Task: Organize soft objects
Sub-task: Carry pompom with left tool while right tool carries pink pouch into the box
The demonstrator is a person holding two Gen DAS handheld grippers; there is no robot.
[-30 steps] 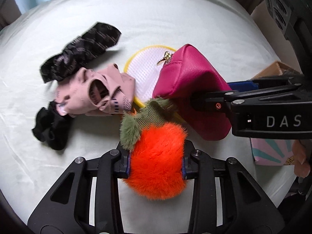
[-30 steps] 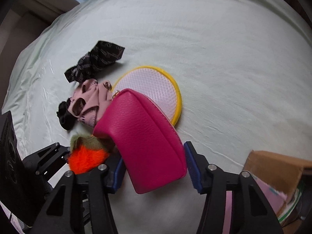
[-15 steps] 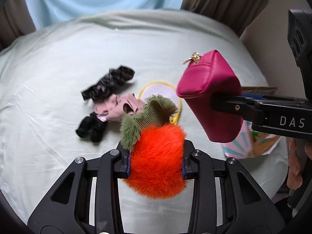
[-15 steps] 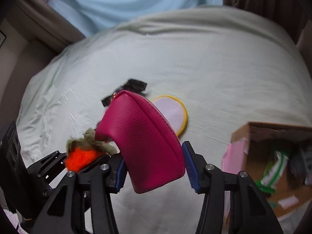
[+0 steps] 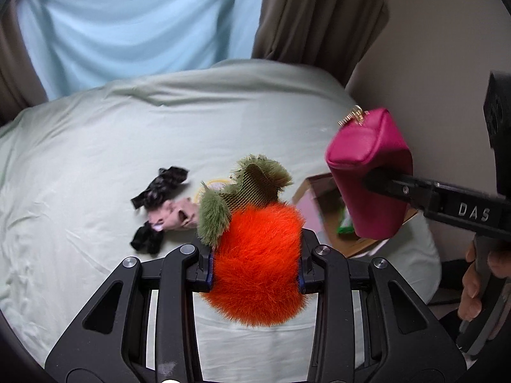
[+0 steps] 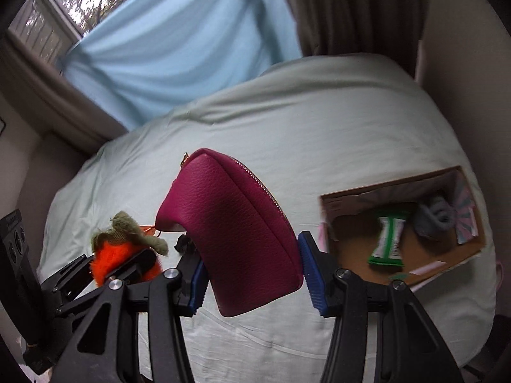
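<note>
Mid-carry above the bed (image 6: 319, 121): the left gripper (image 5: 255, 268) clamps an orange plush (image 5: 255, 271) at lower centre; the right gripper (image 6: 252, 274) grips a magenta pouch (image 6: 230, 233); next (judging by the task), lowering both into the cardboard box (image 6: 357, 260) at right.

Pale bed (image 5: 95, 146), blue-curtained window (image 6: 64, 6)

The left gripper (image 5: 255, 271) squeezes a fluffy orange toy (image 5: 258, 265) above the bed (image 5: 80, 159), with a pink pouch (image 5: 370, 172) at two o'clock.
</note>
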